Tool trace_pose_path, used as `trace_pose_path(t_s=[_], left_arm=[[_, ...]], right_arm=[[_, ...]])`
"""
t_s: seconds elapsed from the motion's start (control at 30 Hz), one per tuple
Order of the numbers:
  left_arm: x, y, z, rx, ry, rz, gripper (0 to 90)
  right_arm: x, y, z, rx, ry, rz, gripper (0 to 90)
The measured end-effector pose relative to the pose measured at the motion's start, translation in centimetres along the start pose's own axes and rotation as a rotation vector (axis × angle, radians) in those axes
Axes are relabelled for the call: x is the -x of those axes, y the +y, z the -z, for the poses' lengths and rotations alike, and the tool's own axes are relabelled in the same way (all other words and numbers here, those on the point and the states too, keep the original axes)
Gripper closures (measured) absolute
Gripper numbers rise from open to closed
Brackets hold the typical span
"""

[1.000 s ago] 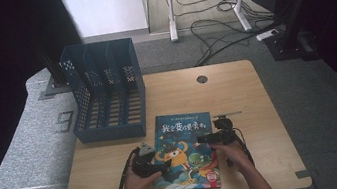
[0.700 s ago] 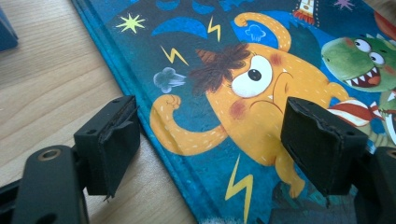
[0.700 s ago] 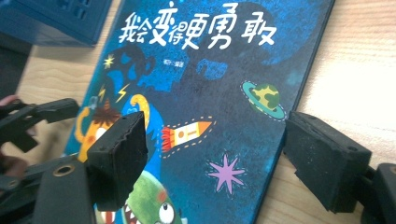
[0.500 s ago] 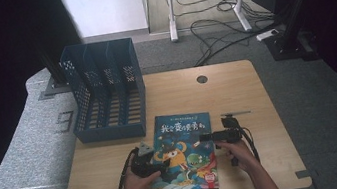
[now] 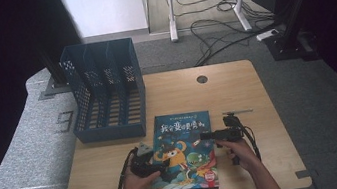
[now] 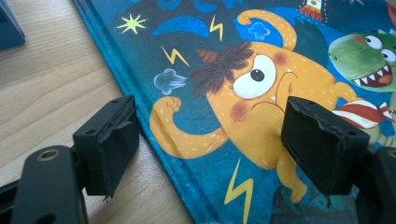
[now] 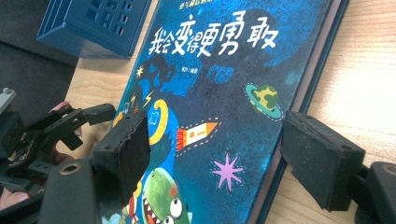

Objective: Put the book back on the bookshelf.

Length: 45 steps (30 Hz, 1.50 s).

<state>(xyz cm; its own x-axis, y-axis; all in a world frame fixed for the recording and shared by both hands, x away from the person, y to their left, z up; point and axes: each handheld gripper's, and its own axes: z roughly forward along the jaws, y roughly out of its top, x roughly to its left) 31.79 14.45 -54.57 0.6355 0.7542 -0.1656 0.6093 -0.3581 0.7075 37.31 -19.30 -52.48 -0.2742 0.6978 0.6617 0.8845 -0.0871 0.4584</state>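
A children's picture book (image 5: pixel 185 150) with a dark blue cover, an orange monster and a green dinosaur lies flat on the wooden table (image 5: pixel 237 94) near its front edge. My left gripper (image 5: pixel 161 165) is at the book's left edge and is open. In the left gripper view its jaws straddle that edge (image 6: pixel 210 135), one over bare wood and one over the cover (image 6: pixel 261 70). My right gripper (image 5: pixel 204 135) is at the book's right side, also open. It spans the right edge of the book (image 7: pixel 219 70), and its gap (image 7: pixel 215 144) holds nothing.
A blue perforated file rack (image 5: pixel 105 91) with several slots stands at the table's back left, just behind the book. Its corner shows in the right gripper view (image 7: pixel 93 23). A cable hole (image 5: pixel 201 79) sits near the far edge. Cables lie on the floor beyond.
Both hands have shifted only slightly at the book's two sides. The book lies where it was, and both grippers stay open.
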Motion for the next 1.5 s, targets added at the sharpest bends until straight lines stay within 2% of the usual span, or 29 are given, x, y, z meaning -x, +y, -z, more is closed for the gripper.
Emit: trace_pose_path(t_s=[0.13, 0.33, 0.67, 0.77, 0.93, 1.2, 1.5], left_arm=[[-0.1, 0.0, 0.1, -0.001, -0.006, 0.001, 18.9], [-0.4, 0.0, 0.2, 0.003, -0.025, 0.019, 18.9], [-0.3, 0.0, 0.2, 0.004, -0.021, 0.020, 18.8], [-0.4, 0.0, 0.2, 0.007, -0.028, 0.028, 18.6], [-0.6, -0.1, 0.3, 0.011, -0.042, 0.043, 18.5], [-0.6, -0.1, 0.2, 0.012, -0.037, 0.037, 18.4], [-0.3, -0.1, 0.2, 0.005, -0.021, 0.019, 18.5]], right_arm=[[-0.1, 0.0, 0.0, 0.012, 0.001, 0.000, 23.6], [-0.2, 0.2, 0.5, 0.030, 0.034, 0.001, 26.5], [-0.2, 0.2, 0.5, 0.026, 0.024, 0.018, 26.5], [-0.2, 0.2, 0.6, 0.036, 0.038, 0.022, 26.9], [-0.1, 0.3, 1.1, 0.064, 0.089, 0.009, 28.4], [-0.1, 0.3, 1.0, 0.059, 0.082, 0.025, 29.2], [0.2, 0.0, 0.4, 0.044, 0.045, 0.033, 29.4]])
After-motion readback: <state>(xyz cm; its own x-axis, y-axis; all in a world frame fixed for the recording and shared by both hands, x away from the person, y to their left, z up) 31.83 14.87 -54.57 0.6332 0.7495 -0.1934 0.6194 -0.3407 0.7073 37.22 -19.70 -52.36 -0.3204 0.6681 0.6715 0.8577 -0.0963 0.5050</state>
